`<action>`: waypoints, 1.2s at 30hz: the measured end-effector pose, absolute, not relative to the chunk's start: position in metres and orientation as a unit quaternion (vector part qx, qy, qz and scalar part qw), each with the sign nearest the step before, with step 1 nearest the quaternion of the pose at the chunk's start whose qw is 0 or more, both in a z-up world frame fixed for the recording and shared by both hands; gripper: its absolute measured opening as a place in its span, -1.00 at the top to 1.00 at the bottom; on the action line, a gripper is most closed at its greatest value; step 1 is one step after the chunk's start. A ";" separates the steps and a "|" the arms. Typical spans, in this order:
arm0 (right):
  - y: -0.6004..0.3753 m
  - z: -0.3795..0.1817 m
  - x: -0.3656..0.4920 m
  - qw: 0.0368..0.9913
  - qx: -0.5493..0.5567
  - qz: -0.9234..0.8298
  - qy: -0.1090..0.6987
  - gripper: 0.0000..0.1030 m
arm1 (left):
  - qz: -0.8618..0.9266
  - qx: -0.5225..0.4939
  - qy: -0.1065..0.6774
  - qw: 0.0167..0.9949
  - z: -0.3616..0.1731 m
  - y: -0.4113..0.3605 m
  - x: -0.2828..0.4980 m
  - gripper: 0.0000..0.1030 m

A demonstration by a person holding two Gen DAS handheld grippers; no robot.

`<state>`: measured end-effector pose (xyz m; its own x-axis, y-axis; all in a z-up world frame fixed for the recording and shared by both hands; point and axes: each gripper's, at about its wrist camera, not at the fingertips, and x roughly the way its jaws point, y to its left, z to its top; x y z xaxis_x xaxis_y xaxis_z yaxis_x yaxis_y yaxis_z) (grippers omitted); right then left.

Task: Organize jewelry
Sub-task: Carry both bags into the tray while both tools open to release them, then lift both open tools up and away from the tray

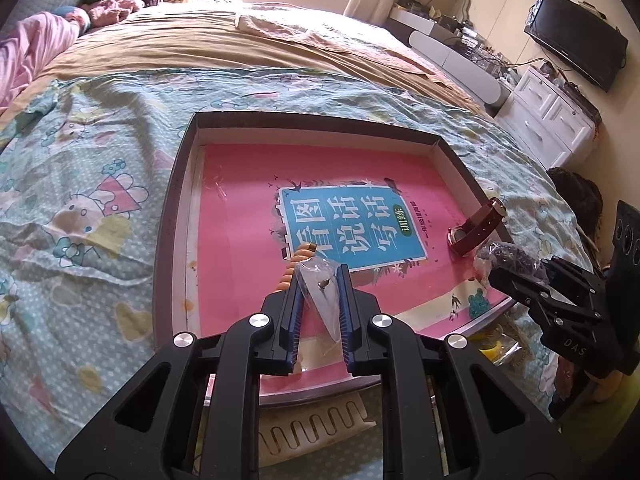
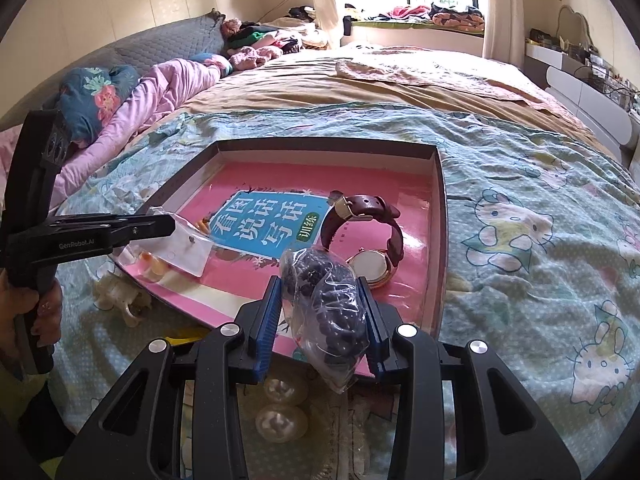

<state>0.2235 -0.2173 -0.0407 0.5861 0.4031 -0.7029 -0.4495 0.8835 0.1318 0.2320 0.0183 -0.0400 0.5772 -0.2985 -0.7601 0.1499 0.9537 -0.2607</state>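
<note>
My left gripper (image 1: 319, 276) is shut on a small clear bag (image 1: 320, 292) with a tiny stud inside, held just above the pink book (image 1: 240, 220) that lies in the dark shallow tray (image 1: 172, 216). An orange beaded bracelet (image 1: 298, 258) shows behind its left finger. My right gripper (image 2: 320, 284) is shut on a clear bag of dark beads (image 2: 332, 308) over the tray's (image 2: 442, 208) near edge. A brown-strapped watch (image 2: 368, 236) lies on the book just beyond it. The left gripper (image 2: 170, 225) and its clear bag (image 2: 184, 248) appear at the left of the right wrist view.
The tray sits on a bed with a cartoon-print sheet (image 2: 520, 240). A pearl hair clip (image 2: 120, 292) and round pearl pieces (image 2: 280, 404) lie on the sheet by the tray's near edge. Pillows and clothes (image 2: 176, 76) are piled at the headboard. White drawers (image 1: 548, 120) stand right of the bed.
</note>
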 end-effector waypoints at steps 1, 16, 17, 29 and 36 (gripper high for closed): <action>-0.216 -0.041 0.225 0.889 -0.032 0.240 0.388 0.31 | -0.125 -0.083 0.442 0.884 -0.041 0.019 0.232 0.81; -0.218 -0.053 0.237 0.889 -0.031 0.219 0.402 0.27 | -0.106 -0.073 0.445 0.886 -0.046 0.026 0.231 0.67; -0.219 -0.053 0.237 0.889 -0.029 0.217 0.402 0.27 | -0.105 -0.072 0.445 0.886 -0.046 0.027 0.231 0.65; -0.239 -0.032 0.220 0.904 0.002 0.201 0.376 -0.25 | -0.093 -0.062 0.447 0.888 -0.043 0.027 0.227 0.33; -0.252 -0.023 0.208 0.908 0.028 0.192 0.372 -0.54 | -0.076 -0.058 0.440 0.893 -0.035 0.031 0.218 -0.05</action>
<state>0.2075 -0.2520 -0.0231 0.6489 0.3698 -0.6650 -0.3285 0.9245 0.1936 0.2180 0.0315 -0.0345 0.6015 -0.1875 -0.7766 0.0857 0.9816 -0.1706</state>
